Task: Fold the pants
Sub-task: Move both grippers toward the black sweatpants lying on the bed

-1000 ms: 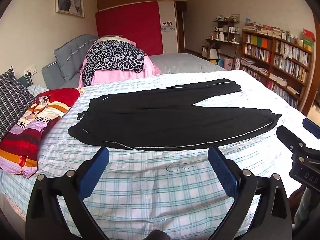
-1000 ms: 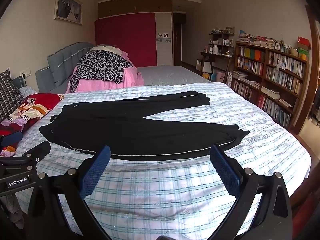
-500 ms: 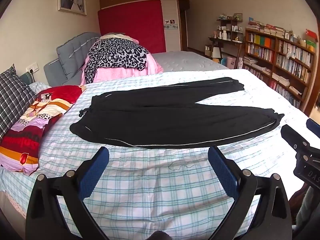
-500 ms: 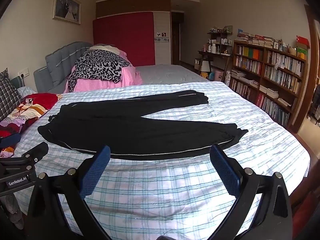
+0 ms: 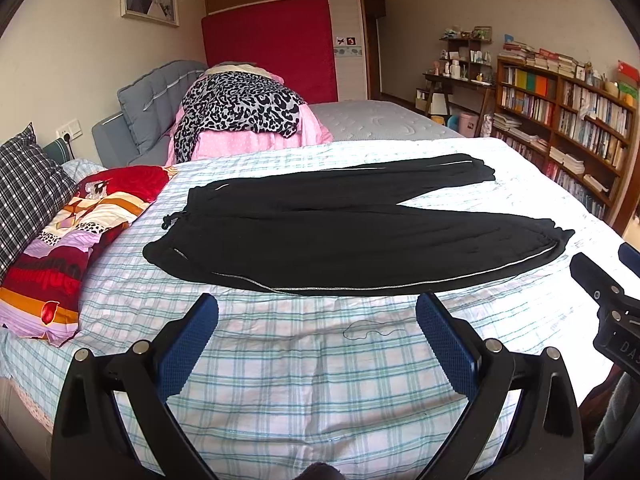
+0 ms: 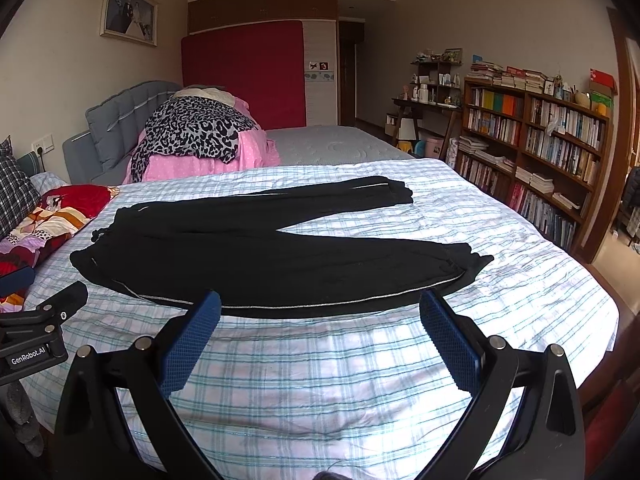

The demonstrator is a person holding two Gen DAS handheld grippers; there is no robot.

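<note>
Black pants (image 5: 340, 232) lie flat on the checked bedsheet (image 5: 320, 368), waistband to the left, both legs spread apart to the right. They also show in the right wrist view (image 6: 276, 256). My left gripper (image 5: 318, 316) is open and empty, above the sheet just in front of the near leg's hem side. My right gripper (image 6: 320, 312) is open and empty, its tips over the near edge of the pants. Each gripper shows at the edge of the other's view.
A colourful folded quilt (image 5: 68, 248) and a checked pillow (image 5: 24, 196) lie at the bed's left end. A pink pile with leopard cloth (image 5: 240, 116) sits behind. Bookshelves (image 5: 568, 128) stand to the right, past the bed's edge.
Both grippers have drifted slightly forward toward the pants. The pants have not moved, and both grippers stay open.
</note>
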